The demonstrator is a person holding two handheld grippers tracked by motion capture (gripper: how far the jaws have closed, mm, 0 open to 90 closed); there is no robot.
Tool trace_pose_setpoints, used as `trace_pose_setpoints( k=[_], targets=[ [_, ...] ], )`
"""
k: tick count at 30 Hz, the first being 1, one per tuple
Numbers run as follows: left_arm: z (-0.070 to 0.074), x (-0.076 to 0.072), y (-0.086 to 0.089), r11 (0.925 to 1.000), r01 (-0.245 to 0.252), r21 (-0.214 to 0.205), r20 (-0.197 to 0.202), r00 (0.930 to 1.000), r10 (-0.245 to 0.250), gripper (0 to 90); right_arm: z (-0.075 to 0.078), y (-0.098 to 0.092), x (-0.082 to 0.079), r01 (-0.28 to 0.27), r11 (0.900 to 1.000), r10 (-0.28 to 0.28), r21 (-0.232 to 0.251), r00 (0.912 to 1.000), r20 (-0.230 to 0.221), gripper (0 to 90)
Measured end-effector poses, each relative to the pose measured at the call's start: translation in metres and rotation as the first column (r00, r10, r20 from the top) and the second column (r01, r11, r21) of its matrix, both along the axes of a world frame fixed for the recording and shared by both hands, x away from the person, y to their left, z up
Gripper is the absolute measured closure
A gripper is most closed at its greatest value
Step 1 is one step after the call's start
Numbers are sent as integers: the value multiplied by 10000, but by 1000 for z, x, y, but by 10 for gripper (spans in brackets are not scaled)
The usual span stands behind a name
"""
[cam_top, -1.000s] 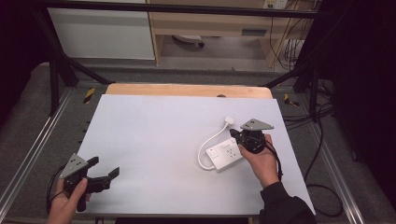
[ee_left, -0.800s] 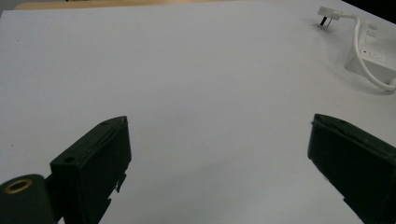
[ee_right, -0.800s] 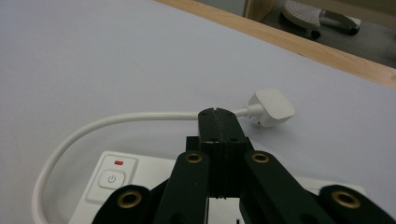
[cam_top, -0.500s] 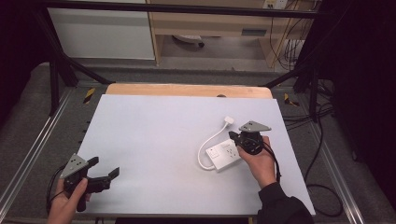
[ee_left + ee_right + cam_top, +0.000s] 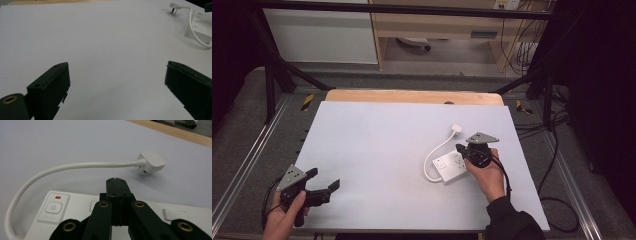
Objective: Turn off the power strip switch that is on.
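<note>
I hold my right hand-held gripper [image 5: 116, 180] clenched, jaws pressed together with nothing between them, poised over the white power strip [image 5: 451, 166], which I judge suits pressing its power button [image 5: 53, 207]. The strip lies right of centre on the pale surface [image 5: 377, 145]; its cord [image 5: 75, 166] loops to the plug [image 5: 151, 162] beyond. My left hand-held gripper [image 5: 324, 186] rests released at the near-left corner, well apart. The room behind is dim, with cabinets.

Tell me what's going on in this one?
A person works at a white table with a gripper in each hand. The right gripper, jaws shut with nothing between them, sits over a white power strip, near its power button. The strip's cord loops round to its plug, lying loose on the table. The left gripper waits open at the near left corner, holding nothing.
</note>
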State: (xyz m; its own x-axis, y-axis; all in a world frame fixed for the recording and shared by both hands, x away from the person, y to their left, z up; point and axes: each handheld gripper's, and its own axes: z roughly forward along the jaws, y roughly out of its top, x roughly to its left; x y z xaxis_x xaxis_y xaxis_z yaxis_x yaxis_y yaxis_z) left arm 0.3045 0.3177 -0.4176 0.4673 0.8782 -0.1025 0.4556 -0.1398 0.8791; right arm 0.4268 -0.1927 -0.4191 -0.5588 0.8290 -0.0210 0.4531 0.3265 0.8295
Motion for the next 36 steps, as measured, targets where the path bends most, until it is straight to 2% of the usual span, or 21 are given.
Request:
trace_pose_setpoints(
  k=[36],
  targets=[
    [0,0,0,10000,40,21,-24,10000,-40,58,-14,2,3,67,9999,-71,-131,9995,-297,900]
  ],
)
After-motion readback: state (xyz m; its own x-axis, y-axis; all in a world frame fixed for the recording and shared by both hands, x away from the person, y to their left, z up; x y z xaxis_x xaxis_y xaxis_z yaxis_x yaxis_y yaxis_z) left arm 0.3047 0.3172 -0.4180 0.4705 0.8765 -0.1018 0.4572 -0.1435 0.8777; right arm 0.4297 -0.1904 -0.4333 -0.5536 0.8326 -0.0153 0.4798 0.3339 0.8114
